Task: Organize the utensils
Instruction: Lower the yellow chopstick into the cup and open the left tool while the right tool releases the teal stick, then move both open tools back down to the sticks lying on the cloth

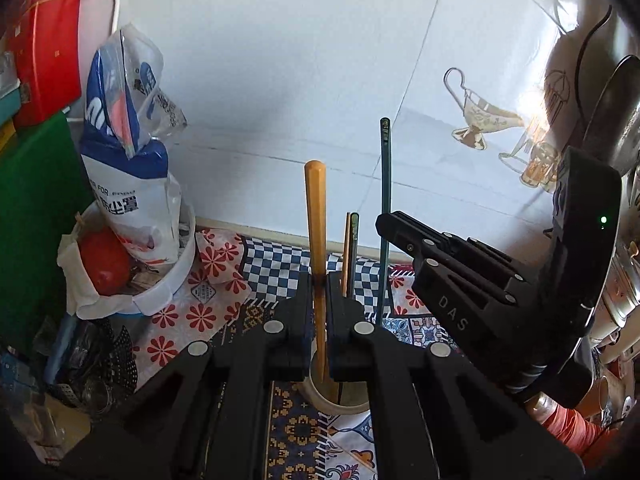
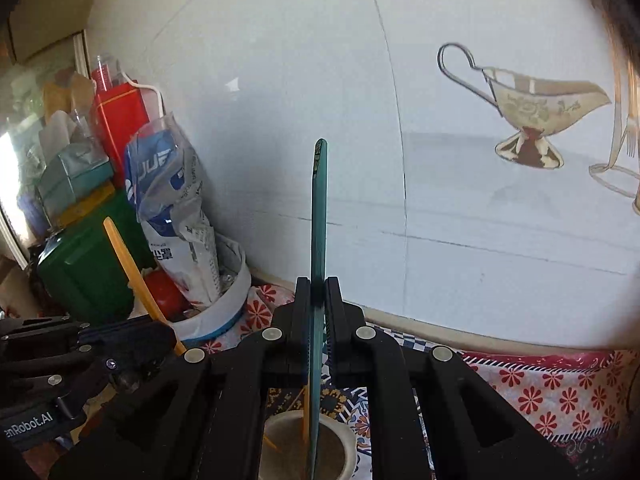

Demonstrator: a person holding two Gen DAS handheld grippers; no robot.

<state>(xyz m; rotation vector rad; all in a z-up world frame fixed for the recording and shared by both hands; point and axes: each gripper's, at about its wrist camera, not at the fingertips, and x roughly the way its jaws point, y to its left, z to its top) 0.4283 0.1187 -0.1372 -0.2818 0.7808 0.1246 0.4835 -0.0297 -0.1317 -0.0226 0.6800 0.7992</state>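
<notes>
I've got the left gripper [image 1: 319, 292] clamped on an orange chopstick [image 1: 315, 216] and the right gripper [image 2: 319, 300] on a green chopstick [image 2: 319, 216], both tips in the cup [image 2: 348, 440]; releasing them tilted could tip it.

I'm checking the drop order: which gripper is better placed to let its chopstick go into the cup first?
Probably left: the left gripper holds the orange chopstick with its tip already inside the cup.

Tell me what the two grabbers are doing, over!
Left gripper shut on orange chopstick. Right gripper shut on green chopstick. Both chopsticks upright, lower ends in the cup. Two more sticks already inside; nothing blocking.
</notes>
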